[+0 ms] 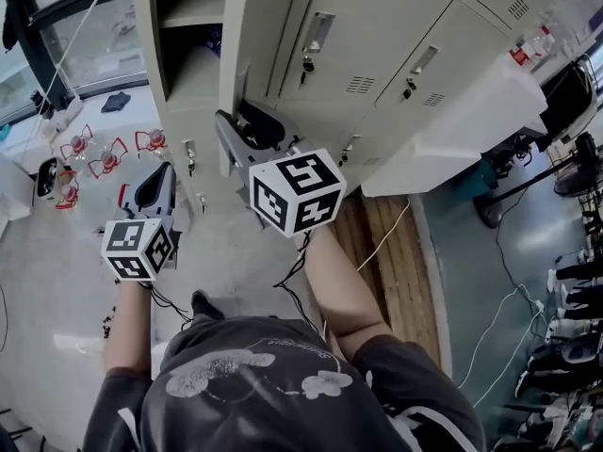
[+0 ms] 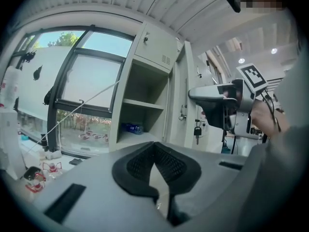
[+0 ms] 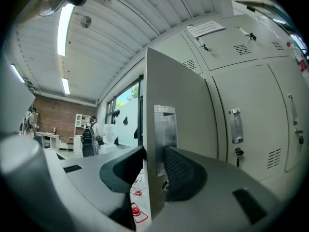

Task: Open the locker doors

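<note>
A bank of pale grey lockers (image 1: 367,36) fills the top of the head view. One tall door (image 1: 250,36) stands swung out from an open compartment (image 1: 193,73) with a shelf. My right gripper (image 1: 234,125) is shut on that door's free edge. In the right gripper view the door (image 3: 174,105) runs between the pads, by its metal latch plate (image 3: 165,129). My left gripper (image 1: 161,175) hangs lower left, shut and empty, away from the lockers. The left gripper view has the closed jaws (image 2: 154,146), the open compartment (image 2: 140,110) and a blue bottle (image 2: 131,128) on its shelf.
Closed doors with handles and keys (image 3: 236,129) lie to the right of the open one. Small red and white objects (image 1: 94,153) sit on the floor at left. Cables (image 1: 292,281) and wooden planks (image 1: 377,243) lie by my feet. A white bench (image 1: 471,130) stands at right.
</note>
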The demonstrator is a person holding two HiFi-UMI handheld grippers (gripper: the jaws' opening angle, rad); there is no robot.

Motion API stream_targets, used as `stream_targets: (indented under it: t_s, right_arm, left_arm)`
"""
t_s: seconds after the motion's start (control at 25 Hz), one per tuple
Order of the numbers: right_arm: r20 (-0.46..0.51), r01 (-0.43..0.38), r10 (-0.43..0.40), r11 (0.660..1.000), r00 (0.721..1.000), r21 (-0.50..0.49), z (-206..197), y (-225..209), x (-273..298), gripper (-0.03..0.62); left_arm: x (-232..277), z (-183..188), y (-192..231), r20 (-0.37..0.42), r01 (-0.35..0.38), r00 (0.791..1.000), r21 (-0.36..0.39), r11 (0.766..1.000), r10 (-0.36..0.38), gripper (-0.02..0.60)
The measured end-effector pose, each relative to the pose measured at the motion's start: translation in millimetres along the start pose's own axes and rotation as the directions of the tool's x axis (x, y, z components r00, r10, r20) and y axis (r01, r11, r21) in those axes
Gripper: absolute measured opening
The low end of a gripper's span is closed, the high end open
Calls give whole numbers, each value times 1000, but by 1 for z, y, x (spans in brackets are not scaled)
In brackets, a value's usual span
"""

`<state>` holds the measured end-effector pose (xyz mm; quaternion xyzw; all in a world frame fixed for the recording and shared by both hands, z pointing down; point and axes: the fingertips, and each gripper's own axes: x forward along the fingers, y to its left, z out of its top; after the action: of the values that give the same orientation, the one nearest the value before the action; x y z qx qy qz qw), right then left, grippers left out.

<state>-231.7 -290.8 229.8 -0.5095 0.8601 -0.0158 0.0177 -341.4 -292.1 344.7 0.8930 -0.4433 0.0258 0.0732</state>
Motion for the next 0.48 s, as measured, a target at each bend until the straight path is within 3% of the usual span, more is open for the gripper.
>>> stream_targets:
  t_s: [0.48]
  right_arm:
    - [-5,-9,9,998,1000,-56,1,-29,-46,170]
  left_arm:
    - [-6,5,-48,9,-39,999,23,999,39,8]
